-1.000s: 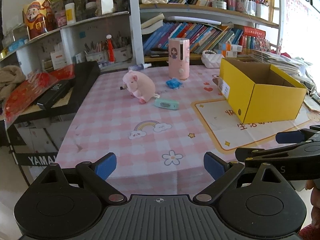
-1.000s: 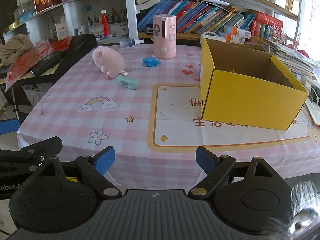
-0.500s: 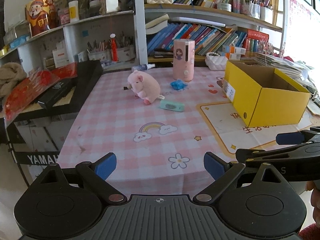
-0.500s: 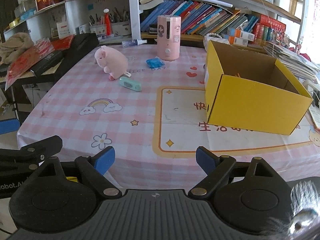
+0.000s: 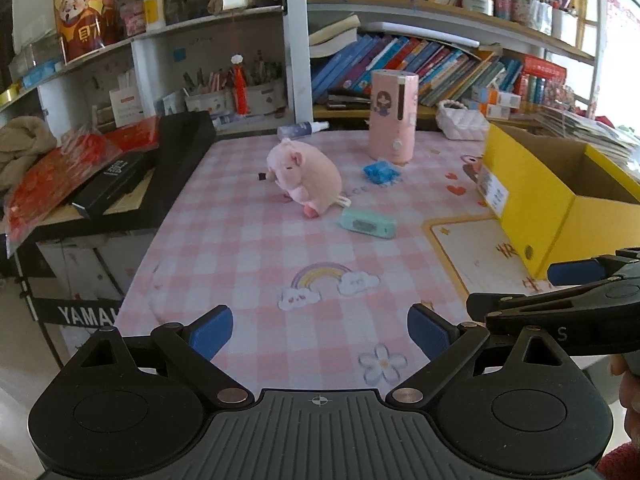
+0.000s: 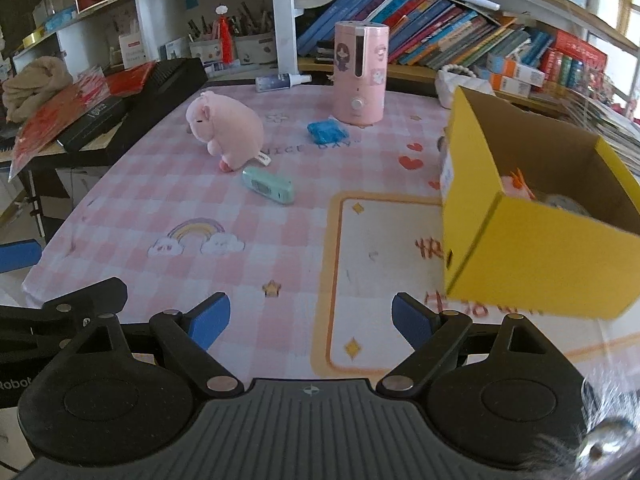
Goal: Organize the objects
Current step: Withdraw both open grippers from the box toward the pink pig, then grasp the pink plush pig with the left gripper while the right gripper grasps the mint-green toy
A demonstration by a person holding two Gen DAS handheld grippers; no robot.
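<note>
Both tools idle at the near edge of the table (image 5: 224, 248). My left gripper (image 5: 320, 330) has its blue pads spread wide with nothing between them; my right gripper (image 6: 310, 318) is the same, released and empty.

Largest first. The yellow box (image 6: 532, 256) sits on the right side, open-topped, with a few small things already in its far corner. Risk as I judge it: its near wall stands tall, so a low carry from the left could clip the rim and shove the box.

The pink plush pig (image 6: 230, 136) lies mid-table, well apart from the box. It is soft and rounded, so a shallow pinch may slip off.

The pink cylinder (image 6: 361, 74) stands upright behind it and would probably topple if brushed.

The mint device (image 6: 269, 186) lies just beside the pig's rear; reaching for one may nudge the other.

The blue packet (image 6: 327, 132) sits near the cylinder's base, flat and hard to get under.

Writing: "YAMAH" on the black stand (image 5: 86, 314) at left, "NICE DAY" on the cloth, "S" on the right tool's arm, "Robot" on the left tool's side.
</note>
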